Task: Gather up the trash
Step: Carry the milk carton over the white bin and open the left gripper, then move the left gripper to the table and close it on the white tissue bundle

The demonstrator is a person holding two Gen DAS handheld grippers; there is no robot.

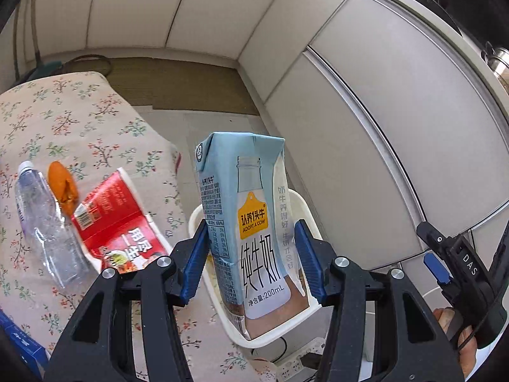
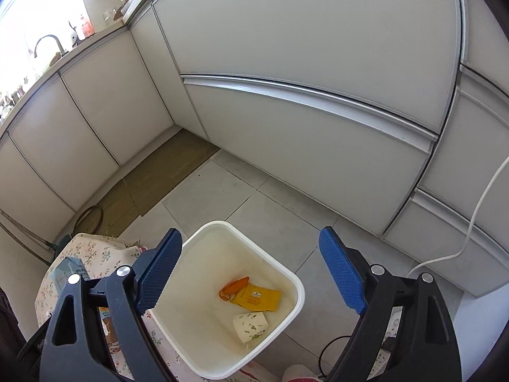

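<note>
Floral tablecloth (image 1: 79, 121) only in left view, left tool (image 1: 251, 254) clamping milk carton (image 1: 251, 222); right tool (image 2: 251, 273) spread above bin (image 2: 286, 273).

The left gripper (image 1: 251, 254) clamps its blue pads on a pale blue 200 mL milk carton (image 1: 246, 222) above the white plastic bin's rim (image 1: 197, 219), beside the floral tablecloth's right edge (image 1: 178, 191).

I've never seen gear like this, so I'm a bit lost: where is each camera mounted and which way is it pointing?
Left wrist: sits on the left gripper, looking along its fingers at the milk carton between them; the person's hand shows lower right.
Right wrist: sits on the right gripper, looking down into the white bin; only its own fingers show.
Shared: bin, carton, floral cloth, cabinets.
</note>
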